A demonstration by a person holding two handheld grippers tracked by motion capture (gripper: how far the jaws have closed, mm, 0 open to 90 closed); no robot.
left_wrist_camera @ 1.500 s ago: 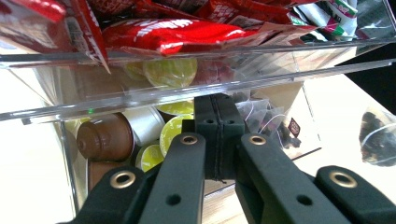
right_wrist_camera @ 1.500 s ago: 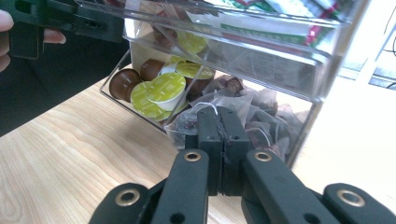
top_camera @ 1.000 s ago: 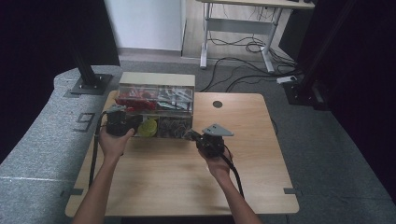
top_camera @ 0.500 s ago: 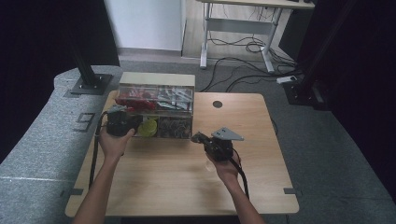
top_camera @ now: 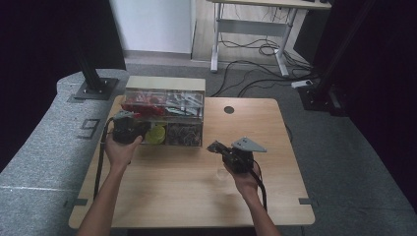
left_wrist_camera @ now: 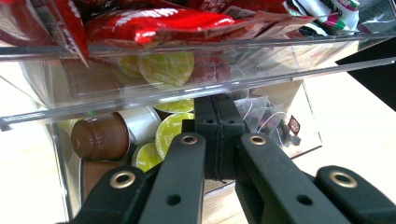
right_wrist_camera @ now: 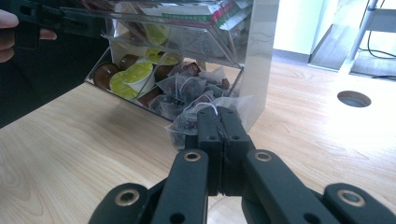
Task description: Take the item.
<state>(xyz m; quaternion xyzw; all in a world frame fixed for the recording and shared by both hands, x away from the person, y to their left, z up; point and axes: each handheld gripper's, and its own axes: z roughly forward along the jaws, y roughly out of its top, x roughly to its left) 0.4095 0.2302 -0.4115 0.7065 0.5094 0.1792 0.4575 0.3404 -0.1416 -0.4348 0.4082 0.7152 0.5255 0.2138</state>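
Note:
A clear plastic organizer (top_camera: 164, 84) stands at the table's far left. Its upper tray holds red sachets (left_wrist_camera: 154, 23), and the lower bins hold yellow-green capsules (top_camera: 157, 133) and mesh tea bags (top_camera: 184, 133). My left gripper (top_camera: 143, 130) is shut with nothing between its jaws, its tips (left_wrist_camera: 217, 109) at the open front of the lower bin beside a yellow-green capsule (left_wrist_camera: 173, 128). My right gripper (top_camera: 214, 146) hovers over the table in front of the organizer's right corner, shut (right_wrist_camera: 218, 116) on a pyramid tea bag (right_wrist_camera: 184, 125) of dark tea.
A round cable hole (top_camera: 228, 109) lies in the wooden table (top_camera: 172, 196) to the right of the organizer. Brown capsules (left_wrist_camera: 100, 137) sit at the lower bin's left side. A desk frame with cables (top_camera: 255, 46) stands beyond the table.
My right gripper has drawn away from the organizer, to the right and toward the person, with the tea bag in it. The left gripper has stayed put.

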